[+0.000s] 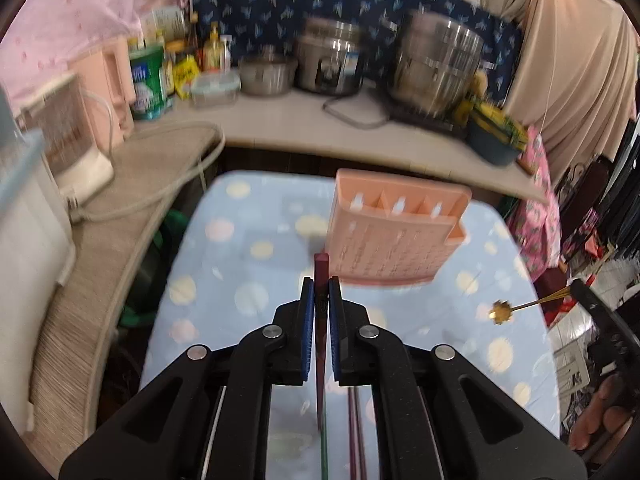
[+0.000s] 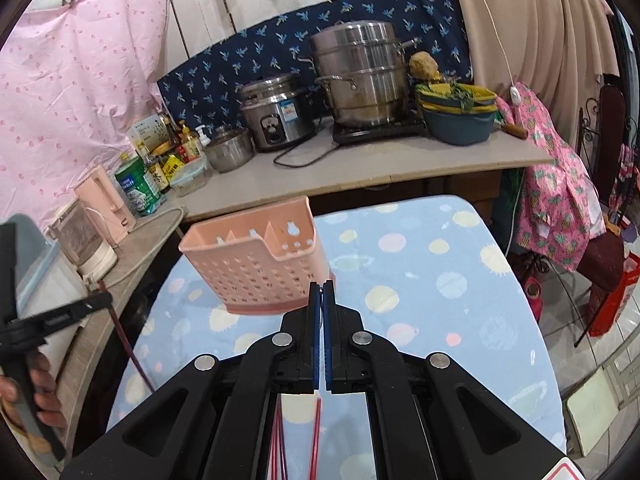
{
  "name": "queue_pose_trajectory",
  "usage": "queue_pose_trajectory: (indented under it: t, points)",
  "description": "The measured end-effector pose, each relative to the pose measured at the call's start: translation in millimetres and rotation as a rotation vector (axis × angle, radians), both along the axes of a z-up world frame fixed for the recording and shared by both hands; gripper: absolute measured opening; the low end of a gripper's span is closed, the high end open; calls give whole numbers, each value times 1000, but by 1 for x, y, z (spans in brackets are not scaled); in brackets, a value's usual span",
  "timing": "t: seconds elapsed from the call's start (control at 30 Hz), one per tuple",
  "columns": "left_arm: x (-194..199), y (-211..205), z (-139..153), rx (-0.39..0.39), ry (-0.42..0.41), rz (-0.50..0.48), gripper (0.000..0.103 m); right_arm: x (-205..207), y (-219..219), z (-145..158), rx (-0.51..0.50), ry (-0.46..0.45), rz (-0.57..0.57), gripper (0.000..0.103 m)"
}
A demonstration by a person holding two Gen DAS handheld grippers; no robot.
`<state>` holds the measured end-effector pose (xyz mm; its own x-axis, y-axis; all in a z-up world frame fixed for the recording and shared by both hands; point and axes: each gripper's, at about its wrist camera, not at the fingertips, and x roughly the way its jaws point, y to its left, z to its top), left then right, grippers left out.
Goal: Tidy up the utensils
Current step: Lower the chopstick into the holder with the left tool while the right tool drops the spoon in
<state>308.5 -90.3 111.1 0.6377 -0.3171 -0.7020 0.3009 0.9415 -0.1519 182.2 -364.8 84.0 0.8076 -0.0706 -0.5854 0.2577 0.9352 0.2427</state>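
Note:
A pink slotted utensil holder stands on the blue dotted table. My left gripper is shut on a dark red chopstick, held upright just in front of the holder's left side. It also shows in the right wrist view, with the chopstick hanging below it. My right gripper is shut on a thin gold spoon, seen from the left wrist view at the right. More red chopsticks lie on the table under my right gripper.
A counter behind the table carries a steel steamer pot, a rice cooker, a blue basin, bottles and a green tin. A kettle stands on the left ledge.

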Motion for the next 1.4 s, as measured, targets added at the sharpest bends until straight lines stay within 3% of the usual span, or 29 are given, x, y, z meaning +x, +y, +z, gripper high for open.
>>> queue_pose_trajectory:
  t: [0.33, 0.5, 0.83, 1.23, 1.4]
  points:
    - [24, -14, 128, -104, -263, 7, 7, 65, -7, 47, -3, -79, 44, 2]
    - [51, -26, 151, -117, -322, 37, 7, 101, -11, 48, 8, -58, 49, 2]
    - [80, -38, 144, -132, -317, 42, 7, 140, -9, 16, 21, 9, 56, 2]
    - [116, -51, 71, -95, -236, 59, 7, 157, -9, -25, -1, 90, 45, 2]
    - [116, -46, 45, -62, -196, 82, 8, 146, -9, -20, -20, 67, 26, 17]
